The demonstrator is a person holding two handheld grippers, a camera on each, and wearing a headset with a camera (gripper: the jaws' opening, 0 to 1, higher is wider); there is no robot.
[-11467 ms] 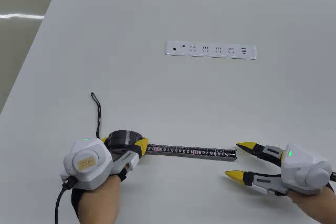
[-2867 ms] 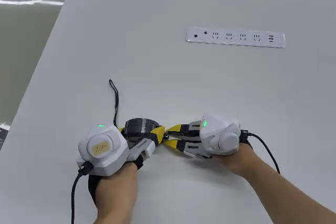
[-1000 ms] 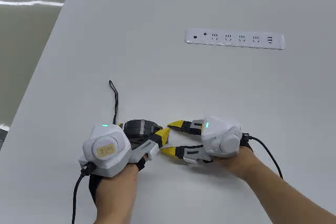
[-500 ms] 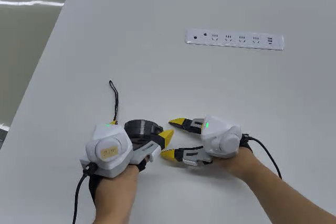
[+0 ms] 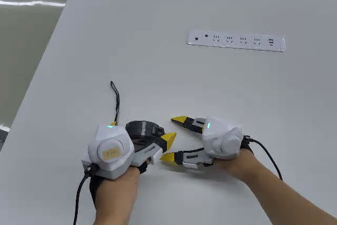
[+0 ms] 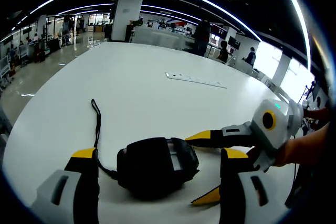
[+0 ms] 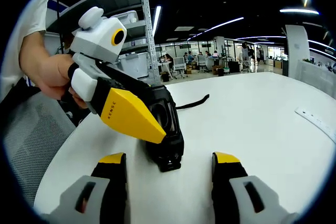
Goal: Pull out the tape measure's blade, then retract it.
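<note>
The white table (image 5: 274,109) has its left edge running diagonally from the top of the head view down to the lower left, with floor beyond it. Bare surface spreads wide to the right and toward the top of the frame. The black tape measure (image 5: 143,129) sits low and left of centre, its longer side running left to right. Its thin black strap (image 5: 115,98) trails up toward the upper left. The left gripper (image 6: 159,156) stands wide, one jaw on each side of the case with table showing between jaw and case. The right gripper (image 7: 169,157) faces it from the right, also spread wide and holding nothing. Its jaws bracket the left gripper's yellow tip just beside the case's right end. A white power strip (image 5: 236,40) lies well apart at the upper right.
</note>
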